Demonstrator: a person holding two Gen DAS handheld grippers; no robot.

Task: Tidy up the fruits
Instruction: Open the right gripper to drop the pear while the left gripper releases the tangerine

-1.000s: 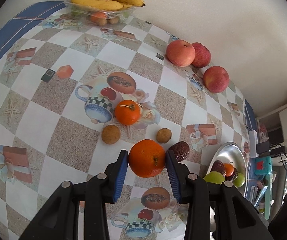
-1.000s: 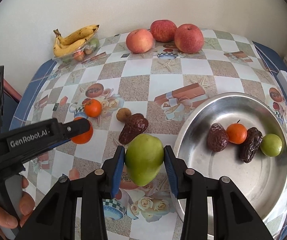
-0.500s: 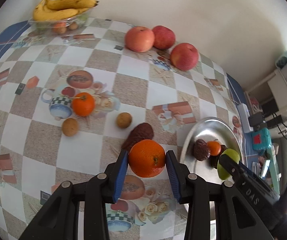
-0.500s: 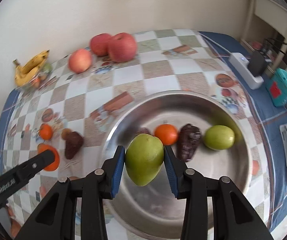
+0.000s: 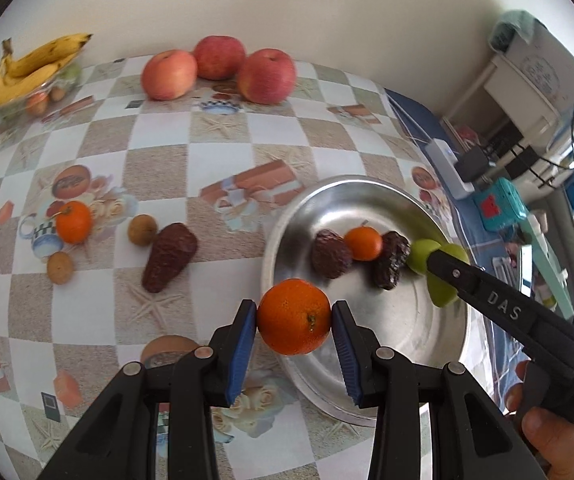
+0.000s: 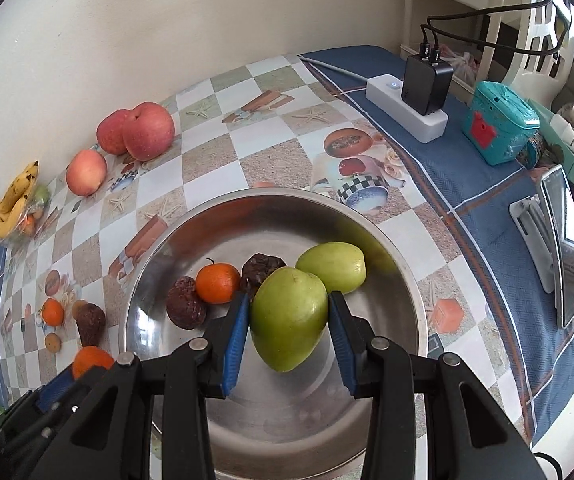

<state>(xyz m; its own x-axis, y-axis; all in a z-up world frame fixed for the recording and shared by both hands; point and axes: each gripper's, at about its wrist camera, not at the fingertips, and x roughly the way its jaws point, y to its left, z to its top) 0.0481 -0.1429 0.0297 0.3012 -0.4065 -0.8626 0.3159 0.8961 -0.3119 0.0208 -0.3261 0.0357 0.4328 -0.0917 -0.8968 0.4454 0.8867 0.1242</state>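
My left gripper is shut on an orange, held over the near left rim of the steel bowl. Over the bowl's middle, my right gripper is shut on a green fruit. In the bowl lie a small orange, two dark wrinkled fruits and another green fruit. On the tablecloth to the left lie a dark fruit, a small orange and two small brown fruits.
Three red apples and a tray of bananas stand along the wall. A white power strip with a black charger, a teal box and a phone on a stand sit at the table's right side.
Both grippers swept right from the tablecloth to the bowl, carrying their fruits. The green fruit now hangs over the bowl's middle, the orange at its left rim.
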